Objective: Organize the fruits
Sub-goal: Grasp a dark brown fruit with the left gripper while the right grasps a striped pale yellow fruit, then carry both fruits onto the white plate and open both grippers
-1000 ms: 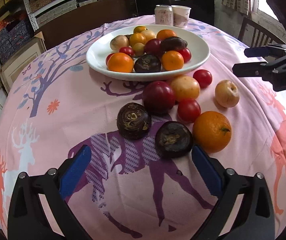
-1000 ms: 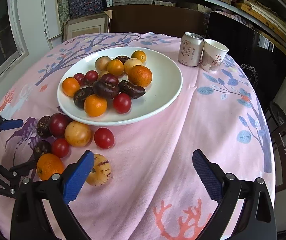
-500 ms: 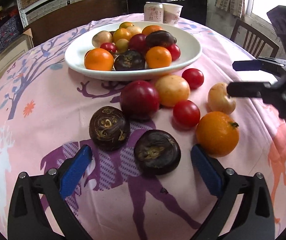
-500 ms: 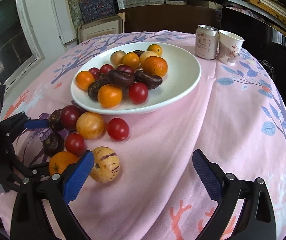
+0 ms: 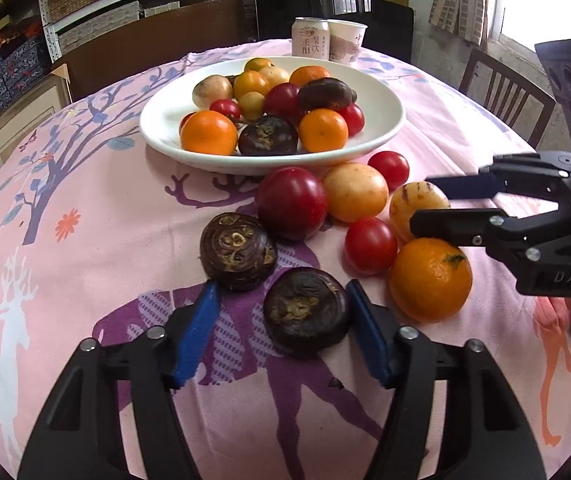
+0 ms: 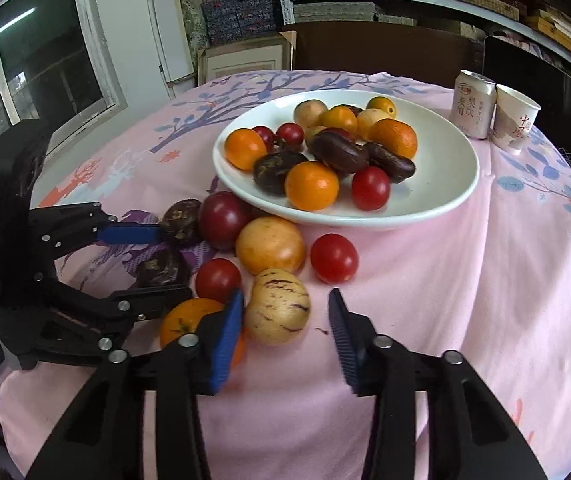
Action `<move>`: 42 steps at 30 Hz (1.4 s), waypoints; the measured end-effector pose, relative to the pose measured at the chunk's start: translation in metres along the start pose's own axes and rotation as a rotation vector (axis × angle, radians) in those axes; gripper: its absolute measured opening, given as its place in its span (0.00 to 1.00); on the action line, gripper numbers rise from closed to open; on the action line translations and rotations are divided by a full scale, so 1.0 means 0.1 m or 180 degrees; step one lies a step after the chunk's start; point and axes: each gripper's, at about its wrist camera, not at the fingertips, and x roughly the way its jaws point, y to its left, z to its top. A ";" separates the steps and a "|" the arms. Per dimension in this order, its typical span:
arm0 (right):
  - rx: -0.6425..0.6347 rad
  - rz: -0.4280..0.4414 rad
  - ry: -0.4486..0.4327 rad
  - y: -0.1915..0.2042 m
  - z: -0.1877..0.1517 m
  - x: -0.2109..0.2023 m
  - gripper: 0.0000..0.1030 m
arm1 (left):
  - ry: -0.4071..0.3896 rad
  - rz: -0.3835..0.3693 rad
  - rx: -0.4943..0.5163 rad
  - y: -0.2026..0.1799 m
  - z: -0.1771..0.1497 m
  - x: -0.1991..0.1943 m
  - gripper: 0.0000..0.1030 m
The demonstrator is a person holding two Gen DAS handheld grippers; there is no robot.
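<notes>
Left gripper stands apart around the nearer dark water chestnut; right gripper, also apart, straddles the striped pepino melon. Close squarely (neighbours crowd close), then lift toward the white plate.

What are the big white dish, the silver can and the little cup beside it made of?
The white dish looks like glazed ceramic: glossy, smooth, thick-rimmed. The can seems to be thin metal, with a silvery sheen and a crimped top. The cup appears to be matte printed paper with a rolled lip.
</notes>
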 end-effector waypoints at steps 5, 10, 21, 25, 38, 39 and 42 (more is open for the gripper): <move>0.0229 -0.0059 -0.0050 -0.01 -0.02 -0.03 0.32 | -0.0001 -0.0016 0.0069 -0.01 -0.03 -0.05 0.48; 0.0098 -0.0126 -0.0178 0.07 0.02 -0.18 0.32 | -0.0141 -0.0197 0.0046 0.04 -0.06 -0.18 0.37; 0.0158 -0.0512 -0.0534 -0.17 0.40 -0.57 0.32 | -0.0401 -0.0070 -0.0196 0.15 0.18 -0.56 0.37; 0.0143 -0.0716 -0.0708 -0.24 0.62 -0.62 0.32 | -0.0474 0.0078 -0.0217 0.25 0.50 -0.64 0.37; 0.0621 -0.0856 -0.0458 -0.92 1.28 0.12 0.32 | -0.0473 0.0589 -0.0587 0.66 1.58 0.03 0.37; 0.0654 -0.0842 -0.0427 -0.97 1.30 0.17 0.32 | -0.0396 0.0536 -0.0673 0.72 1.58 0.11 0.37; 0.0682 -0.0824 -0.0330 -1.03 1.30 0.26 0.32 | -0.0201 0.0477 -0.0743 0.81 1.56 0.35 0.37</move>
